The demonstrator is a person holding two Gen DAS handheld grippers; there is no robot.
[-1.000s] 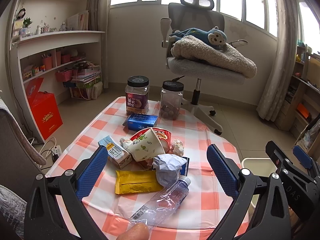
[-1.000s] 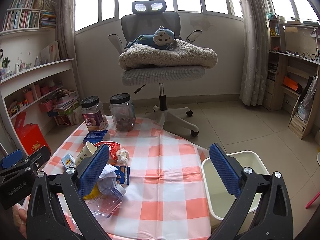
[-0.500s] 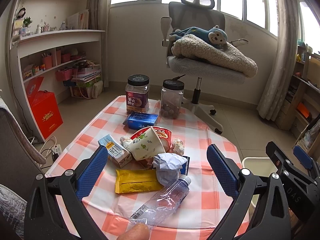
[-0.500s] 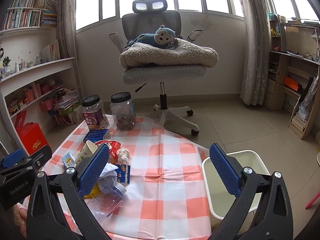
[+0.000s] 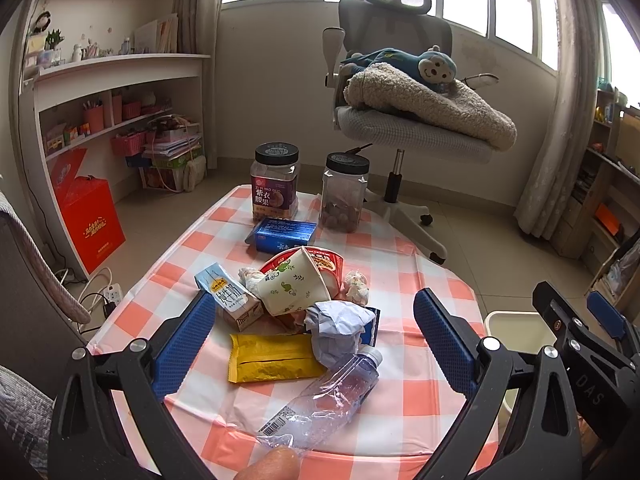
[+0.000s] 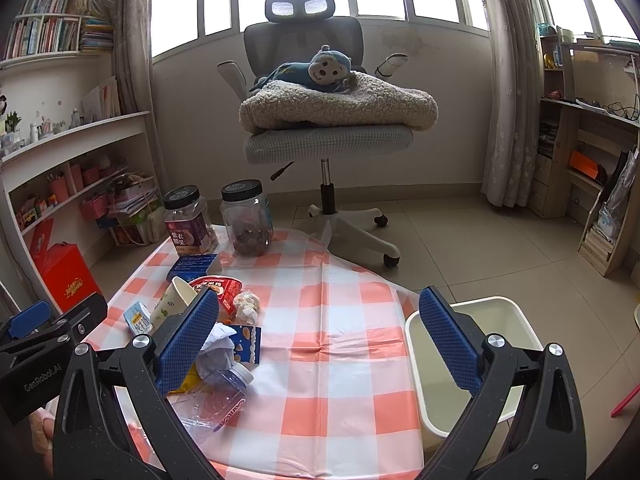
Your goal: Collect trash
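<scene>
Left wrist view: both the left claw [image 5: 314, 342] and right claw [image 6: 318, 346] are held released, nothing yet collected; the crushed bottle [image 5: 326, 398] must next be straddled for the bin [image 6: 504, 312].

Reads "ZI YI YAO GUO" above 紫衣腰果 on the purple label of the black-lidded jar [image 5: 275, 184]. Shows "GenRobot.AI" on the left gripper [image 6: 40, 376] body, "DAS" on the right gripper [image 5: 592, 392] body. Bears a barcode on the clear bottle [image 5: 324, 400]; other print too small to read.
</scene>
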